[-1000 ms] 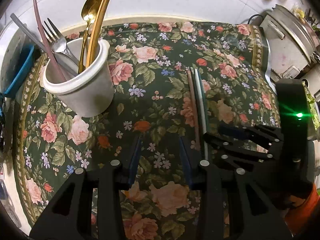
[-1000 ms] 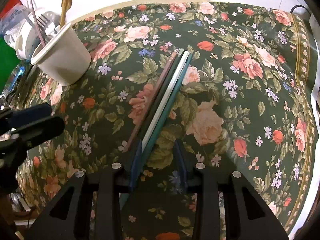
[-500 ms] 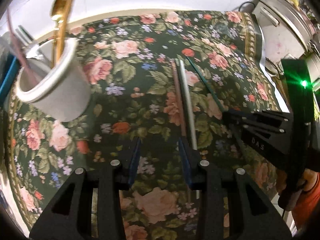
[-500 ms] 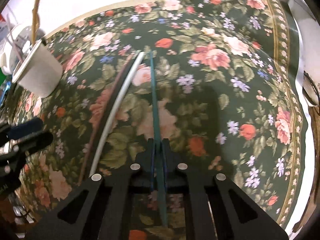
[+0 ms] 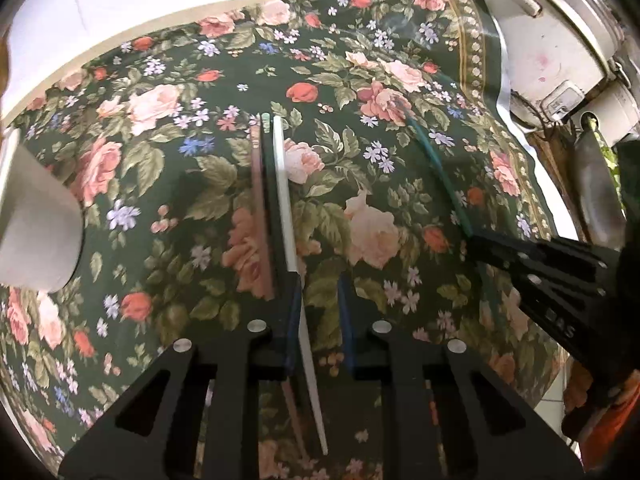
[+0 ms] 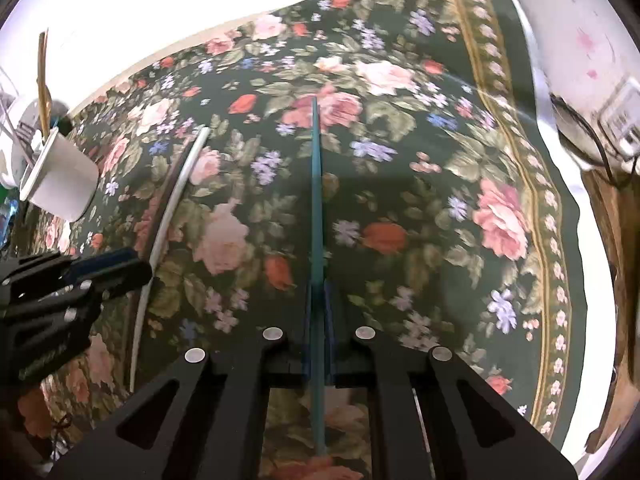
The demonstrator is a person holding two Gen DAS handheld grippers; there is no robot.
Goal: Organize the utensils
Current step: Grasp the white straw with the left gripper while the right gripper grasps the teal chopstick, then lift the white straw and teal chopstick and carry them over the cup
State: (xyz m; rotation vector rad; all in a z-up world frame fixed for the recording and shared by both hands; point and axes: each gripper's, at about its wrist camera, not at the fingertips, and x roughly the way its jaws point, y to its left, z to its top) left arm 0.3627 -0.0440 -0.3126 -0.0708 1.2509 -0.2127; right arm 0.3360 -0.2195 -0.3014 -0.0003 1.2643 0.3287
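At 9 o'clock stands the white ceramic utensil cup (image 6: pixel 60 176). The left gripper (image 5: pixel 318 312), jaws just narrowed yet still apart, straddles the white chopstick (image 5: pixel 286 208) lying on the dark floral tablecloth (image 5: pixel 168 184). Toward 3 o'clock, the right gripper (image 6: pixel 318 320) pinches 1 teal chopstick (image 6: pixel 316 200) tight.

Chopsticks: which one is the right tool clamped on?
The teal chopstick, pinched in the right tool, apart from the white chopstick and brown chopstick lying together.

Right claw (image 6: pixel 318 316) clamped shut; left claw (image 5: pixel 318 308) has just been closing, jaws still apart.
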